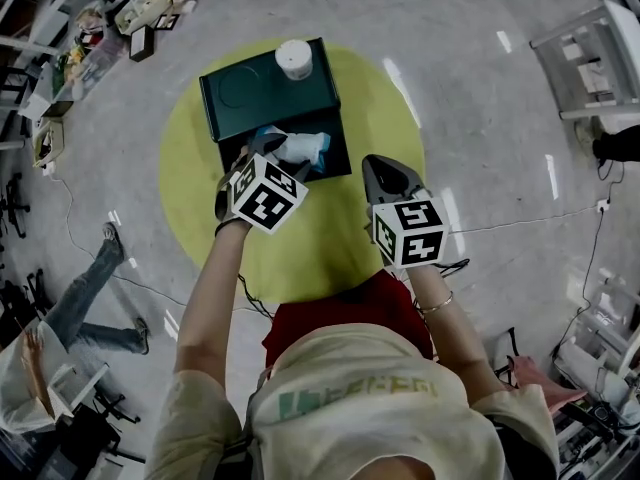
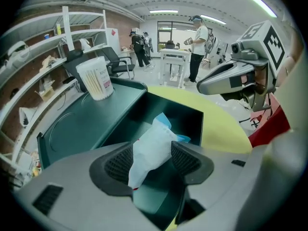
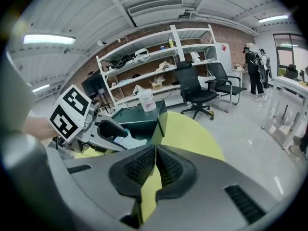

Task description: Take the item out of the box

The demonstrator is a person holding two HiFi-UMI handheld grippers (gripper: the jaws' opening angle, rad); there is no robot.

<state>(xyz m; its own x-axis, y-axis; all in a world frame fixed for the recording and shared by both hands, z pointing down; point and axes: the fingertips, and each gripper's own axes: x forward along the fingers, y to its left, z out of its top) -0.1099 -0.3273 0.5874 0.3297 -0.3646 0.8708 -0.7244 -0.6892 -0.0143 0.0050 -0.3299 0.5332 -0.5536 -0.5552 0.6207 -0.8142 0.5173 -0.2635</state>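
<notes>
Nearest, a person's pale shirt [image 1: 370,398] is seen from above. Beyond it, the left tongs [image 2: 151,148] are held wide over the open dark green box [image 2: 185,119]. The white and blue bag [image 2: 155,137] is left lying in the box between the spread pads. The right tongs [image 3: 155,148] are pressed together on nothing, above the yellow bench [image 1: 330,238], right of the box. A white tub [image 1: 293,58] is set on the far lid [image 1: 250,93].

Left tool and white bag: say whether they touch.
Cannot tell. Left gripper view: the white bag fills the space between the open jaws of the left tool, showing neither contact nor gap.
</notes>
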